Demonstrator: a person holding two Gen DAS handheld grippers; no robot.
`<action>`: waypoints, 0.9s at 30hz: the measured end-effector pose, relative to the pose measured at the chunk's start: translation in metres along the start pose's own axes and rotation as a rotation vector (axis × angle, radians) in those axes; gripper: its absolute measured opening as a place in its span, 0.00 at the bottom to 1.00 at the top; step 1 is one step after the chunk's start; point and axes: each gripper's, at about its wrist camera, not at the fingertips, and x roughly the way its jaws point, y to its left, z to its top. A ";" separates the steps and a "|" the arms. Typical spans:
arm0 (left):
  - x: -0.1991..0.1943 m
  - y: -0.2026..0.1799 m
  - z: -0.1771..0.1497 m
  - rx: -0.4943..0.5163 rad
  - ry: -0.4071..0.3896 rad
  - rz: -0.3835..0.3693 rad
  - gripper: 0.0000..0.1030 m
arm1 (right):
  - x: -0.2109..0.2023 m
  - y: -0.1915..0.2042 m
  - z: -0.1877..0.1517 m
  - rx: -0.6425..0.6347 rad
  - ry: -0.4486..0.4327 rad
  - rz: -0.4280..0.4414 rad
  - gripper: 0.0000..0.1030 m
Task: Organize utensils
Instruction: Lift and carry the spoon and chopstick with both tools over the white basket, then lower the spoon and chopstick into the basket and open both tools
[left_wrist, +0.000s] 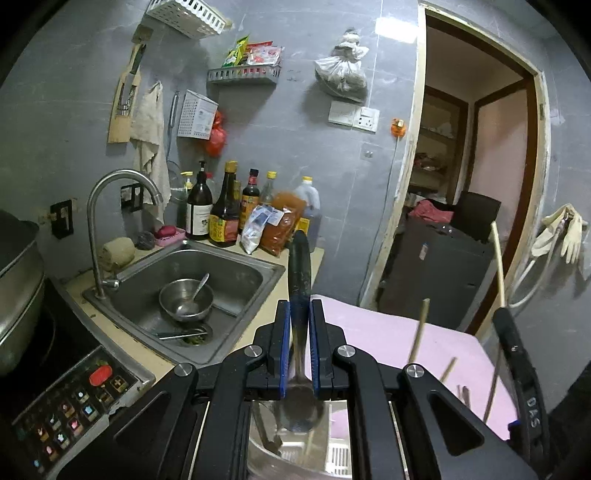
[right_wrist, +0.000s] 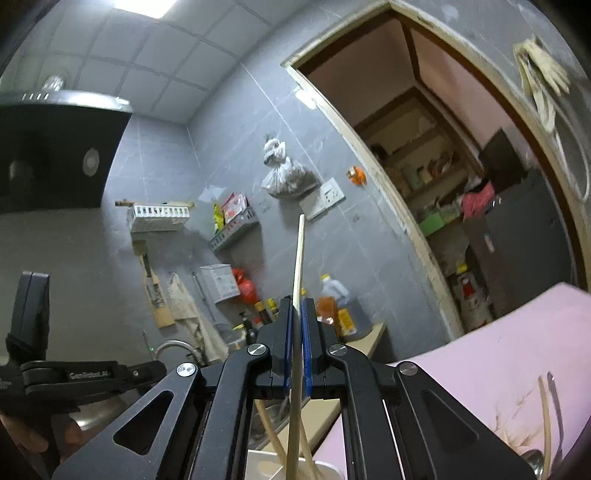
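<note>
Steel fills the left of the left wrist view: a sink (left_wrist: 236, 266) sunk into the tabletop (left_wrist: 258, 314), with a metal bowl (left_wrist: 186, 299) inside it and a small spoon (left_wrist: 195, 293) leaning in the bowl. Behind the sink, along the tabletop's back edge, stand sauce bottles (left_wrist: 225, 206) (packets lean against them). At centre, the left tool (left_wrist: 299, 347) is pinching a dark-handled spoon (left_wrist: 300, 280) by its neck, handle pointing away, bowl end towards the camera. Right of it, a pink cloth (left_wrist: 388, 332) covers the surface, and loose chopsticks (left_wrist: 419, 332) slant up at its near edge. In the right wrist view, the right tool (right_wrist: 295, 343) is pressed onto a single pale chopstick (right_wrist: 298, 258), held upright above a white cup (right_wrist: 266, 469) holding more chopsticks.
</note>
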 end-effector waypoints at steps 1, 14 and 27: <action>0.004 0.001 -0.003 0.000 0.004 -0.003 0.07 | 0.000 0.005 -0.003 -0.041 -0.010 -0.005 0.03; 0.016 0.005 -0.024 -0.016 -0.009 -0.030 0.07 | 0.007 0.018 -0.029 -0.153 0.012 0.013 0.03; 0.005 0.003 -0.058 -0.065 -0.080 -0.013 0.07 | 0.012 0.002 -0.029 -0.041 0.060 0.063 0.03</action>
